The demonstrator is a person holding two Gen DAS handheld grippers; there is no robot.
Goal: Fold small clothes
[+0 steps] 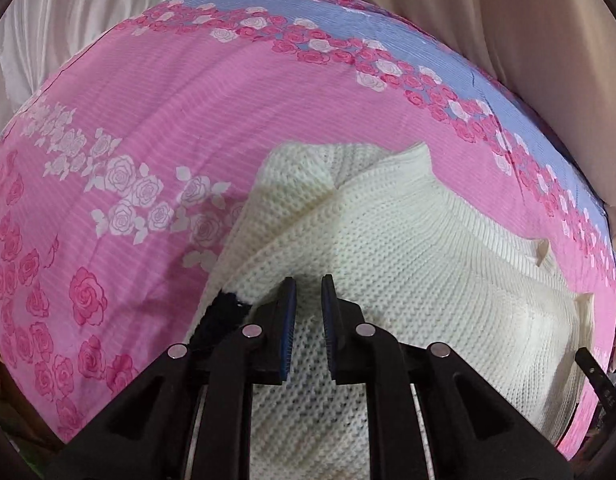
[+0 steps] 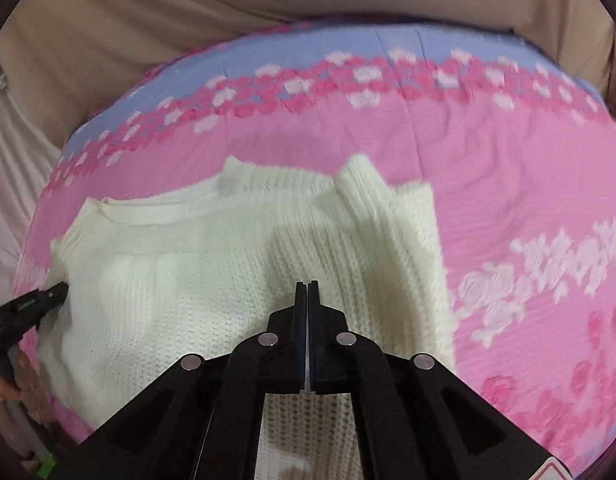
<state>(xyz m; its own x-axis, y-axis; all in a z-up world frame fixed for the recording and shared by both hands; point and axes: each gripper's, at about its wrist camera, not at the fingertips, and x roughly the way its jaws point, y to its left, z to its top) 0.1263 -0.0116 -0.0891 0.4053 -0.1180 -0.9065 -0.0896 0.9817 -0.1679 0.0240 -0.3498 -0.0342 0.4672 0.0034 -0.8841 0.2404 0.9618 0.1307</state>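
We have the cream knitted sweater (image 2: 212,280) lying on the pink rose-printed bed cover (image 1: 156,112), toward the cover's near edge, collar facing the far blue border and one sleeve folded in over the body. Our left gripper (image 1: 308,280) hangs over the sweater with its jaws narrow, a slim gap between the blue pads; the knit shows below that gap, but we cannot tell whether any of it is pinched. Our right gripper (image 2: 307,285) has its jaws pressed fully together above the knit, and nothing shows between them.

The main risk, as we judge it, is a snag: the loose open knit could catch on a pad or fingertip and drag the folded sleeve (image 2: 371,216) out of place. A dark scrap of fabric (image 1: 224,312) beside the left fingers could also get swept along.

Bare cover lies open on both sides and toward the far edge; the near edge is close.
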